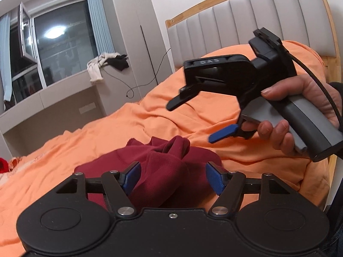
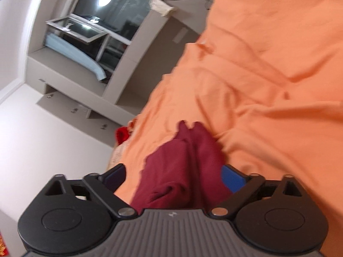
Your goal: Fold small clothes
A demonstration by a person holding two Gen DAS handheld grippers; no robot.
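Observation:
A crumpled dark red garment (image 1: 163, 167) lies bunched on the orange bedspread (image 1: 120, 126). My left gripper (image 1: 172, 176) is open just above it, its blue pads on either side of the raised folds without pinching them. My right gripper (image 1: 196, 121) hovers above and to the right of the garment, held in a hand, open and empty. In the right wrist view, which is rolled sideways, the red garment (image 2: 184, 167) fills the gap between the right gripper's (image 2: 173, 176) open blue pads.
A grey padded headboard (image 1: 246, 17) with a wooden frame stands behind the bed. A grey windowsill shelf (image 1: 70, 87) at the left holds white and black clothes (image 1: 107, 64) and a cable. A small bright red item (image 1: 3, 165) lies at the bed's left edge.

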